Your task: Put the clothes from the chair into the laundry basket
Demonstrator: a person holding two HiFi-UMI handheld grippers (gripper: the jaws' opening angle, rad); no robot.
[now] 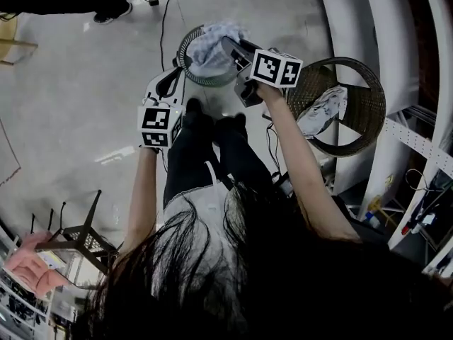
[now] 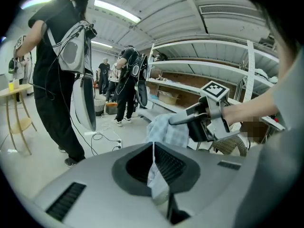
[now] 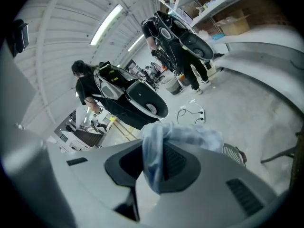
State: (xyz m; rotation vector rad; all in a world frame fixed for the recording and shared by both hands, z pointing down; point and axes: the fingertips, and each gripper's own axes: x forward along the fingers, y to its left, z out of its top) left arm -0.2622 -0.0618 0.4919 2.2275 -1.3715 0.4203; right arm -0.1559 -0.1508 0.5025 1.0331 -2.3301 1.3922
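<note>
Under me I see pale concrete floor (image 1: 71, 105) with a black cable (image 1: 163, 34) trailing across it. White metal shelves (image 2: 190, 68) line one side, and strip lights (image 2: 116, 11) glow on the ribbed ceiling (image 2: 161, 1).

Dim, heavily vignetted fisheye views under ceiling strip lights (image 2: 116, 11), edges warped, near foreground soft.

Two tools (image 1: 175, 68) (image 1: 228, 45), two garments (image 1: 211, 47) (image 1: 322, 112), one wire basket (image 1: 212, 82)
</note>
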